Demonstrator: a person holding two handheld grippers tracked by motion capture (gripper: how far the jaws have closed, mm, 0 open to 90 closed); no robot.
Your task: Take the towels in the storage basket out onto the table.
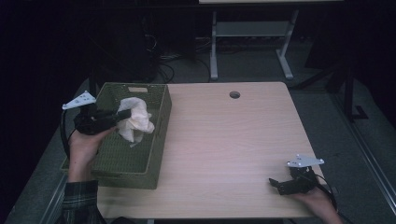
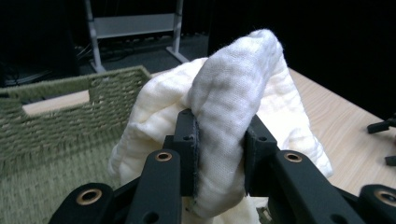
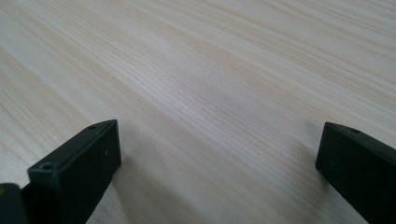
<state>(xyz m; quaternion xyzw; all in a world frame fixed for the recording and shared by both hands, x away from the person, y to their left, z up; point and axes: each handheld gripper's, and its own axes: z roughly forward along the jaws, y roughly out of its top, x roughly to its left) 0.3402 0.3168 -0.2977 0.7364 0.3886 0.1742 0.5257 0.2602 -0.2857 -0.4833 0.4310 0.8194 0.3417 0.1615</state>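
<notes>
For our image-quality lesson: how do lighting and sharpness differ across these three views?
High view: dim, dark surroundings, grainy, table lit. Left gripper view: cloth bright and sharp, basket softer. Right gripper view: even light, jaws slightly blurred, soft shadows on the wood.

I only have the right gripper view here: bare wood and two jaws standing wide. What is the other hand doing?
Observer: The left gripper is shut on a cream cloth, held above a green basket.
Operator: Is the grip solid?
Observer: In the left gripper view a thick fold of cloth is pinched between both pads; the rest hangs loose.
Operator: Where is the basket?
Observer: At the left edge of the table, opposite the right gripper near the front right corner.
</notes>
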